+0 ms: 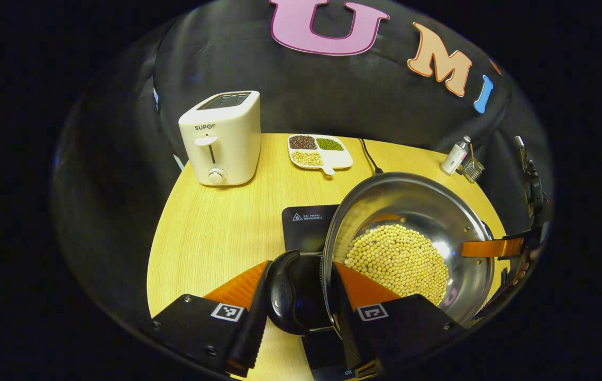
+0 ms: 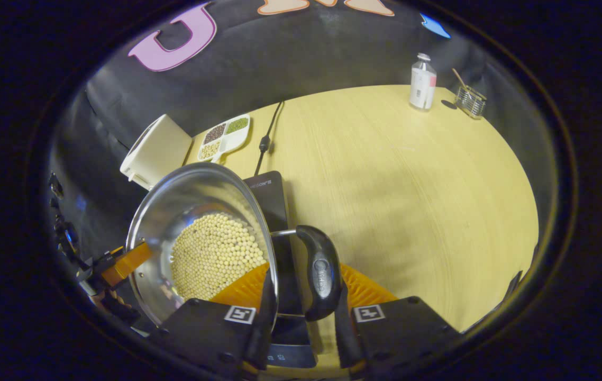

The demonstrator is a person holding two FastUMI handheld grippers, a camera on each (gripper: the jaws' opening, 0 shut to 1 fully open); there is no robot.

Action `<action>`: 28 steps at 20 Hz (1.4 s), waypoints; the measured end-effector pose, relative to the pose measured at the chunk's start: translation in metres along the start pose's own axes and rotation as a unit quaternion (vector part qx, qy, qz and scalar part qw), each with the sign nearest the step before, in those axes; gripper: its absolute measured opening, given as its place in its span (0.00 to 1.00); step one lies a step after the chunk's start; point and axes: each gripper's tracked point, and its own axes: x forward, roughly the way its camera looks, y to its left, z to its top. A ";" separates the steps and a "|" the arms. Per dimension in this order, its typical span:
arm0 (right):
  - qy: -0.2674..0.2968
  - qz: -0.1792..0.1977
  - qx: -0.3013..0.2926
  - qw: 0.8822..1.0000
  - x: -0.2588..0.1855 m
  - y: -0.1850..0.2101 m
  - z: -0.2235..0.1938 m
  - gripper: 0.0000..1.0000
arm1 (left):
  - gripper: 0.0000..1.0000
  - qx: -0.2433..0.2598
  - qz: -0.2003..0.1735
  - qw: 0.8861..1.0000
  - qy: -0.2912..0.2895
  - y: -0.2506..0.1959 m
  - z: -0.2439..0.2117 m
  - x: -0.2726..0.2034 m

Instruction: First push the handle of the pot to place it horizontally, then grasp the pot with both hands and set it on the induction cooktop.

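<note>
Steel pot (image 1: 412, 233), loaded with pale beans (image 1: 399, 262), hangs over the black cooktop (image 1: 309, 225), and you carry it by its two side handles so the weight sits evenly and the beans stay put. Your left tool (image 1: 301, 317) is clamped on the near black handle (image 1: 282, 293) in the left gripper view, one finger outside the handle and the other against the pot wall. Your right tool (image 2: 301, 312) grips the opposite handle (image 2: 322, 272) the same way, seen close in the right gripper view. Both handles lie level, which I judge is why a two-sided grip works here. The pot looks tilted in both views, though the lens may exaggerate that, and I cannot tell whether its base already touches the cooktop. Keep it level as you lower it. The toaster (image 1: 221, 137) and bean tray (image 1: 321, 151) stand far on the surface (image 1: 211, 233), well clear.
</note>
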 end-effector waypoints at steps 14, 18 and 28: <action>-0.108 0.062 -0.011 0.992 -0.056 -0.035 0.048 0.95 | 0.98 0.024 0.096 0.991 -0.092 -0.027 0.042 -0.068; -0.141 0.094 0.000 0.985 -0.097 -0.074 0.068 0.95 | 0.97 0.060 0.133 0.977 -0.157 -0.077 0.071 -0.121; -0.260 0.142 -0.052 0.954 -0.241 -0.162 0.102 0.94 | 0.98 0.007 0.124 0.956 -0.267 -0.237 0.082 -0.240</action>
